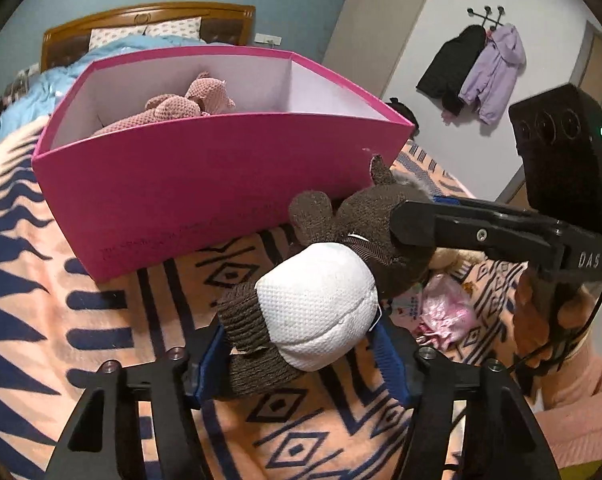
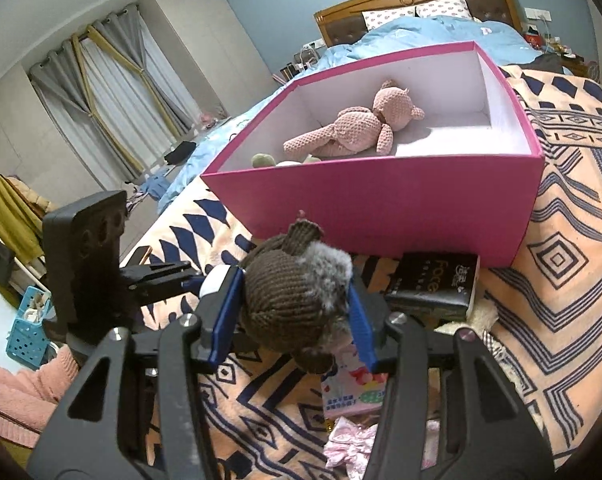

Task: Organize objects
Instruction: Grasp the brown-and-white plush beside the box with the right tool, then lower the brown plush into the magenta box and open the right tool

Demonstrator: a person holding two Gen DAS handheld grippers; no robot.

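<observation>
A brown knitted plush toy [image 1: 365, 216] in a white diaper [image 1: 317, 308] hangs just above the patterned blanket, in front of the pink box [image 1: 205, 184]. My left gripper [image 1: 301, 348] is shut on the plush toy's legs and diaper, blue pads on both sides. From the right, my right gripper [image 1: 409, 232] clamps its head. In the right wrist view the right gripper [image 2: 293, 316] squeezes the toy's head [image 2: 289, 284] between blue pads, and the left gripper [image 2: 181, 276] shows behind it. A pink knitted bear [image 2: 353, 124] lies inside the pink box [image 2: 381, 208].
The box stands on an orange and navy blanket [image 1: 61, 320] covering the bed. A black book [image 2: 433, 280] lies against the box's front. A pink printed packet [image 2: 353, 392] and pink doll clothes [image 1: 445, 312] lie under the toy. A pink sleeve [image 2: 13, 392] shows at the left.
</observation>
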